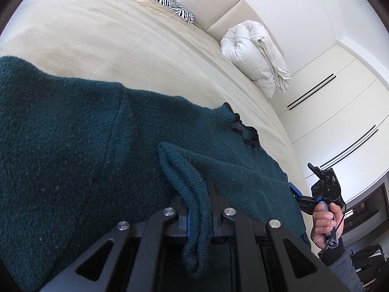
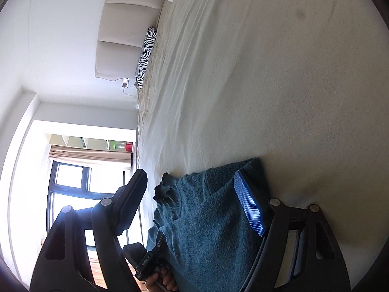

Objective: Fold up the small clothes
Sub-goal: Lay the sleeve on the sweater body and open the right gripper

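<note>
While the dark teal sweater [image 1: 73, 146] lay spread across the near part of the bed [image 1: 109, 36], the left gripper [image 1: 198, 194] was nearly closed, its blue pads pinching a doubled fold of the ribbed knit edge that hung back between the black fingers toward the camera. The sweater's neck, with its dark ruffled trim, lay toward the bed's edge, on the beige bedcover.

In the left wrist view the right gripper [image 1: 297, 194] showed at the sweater's far side, held by a hand [image 1: 323, 223] in a grey sleeve; only a blue pad and part of its black frame could be seen past the knit. From its own camera, the right gripper [image 2: 192, 185] stood wide apart, one finger over the bedcover with its blue textured pad [image 2: 248, 206] facing inward, the other out past the bed's edge against the window. A bunched part of the sweater [image 2: 206, 219] lay between the fingers, and neither pad pressed on it.

A zebra-print pillow [image 1: 165, 2] and a rolled white duvet [image 1: 255, 56] lay well apart from the sweater, by the padded headboard [image 1: 214, 4]. White wardrobe doors [image 1: 340, 97] stood beyond the bed.
</note>
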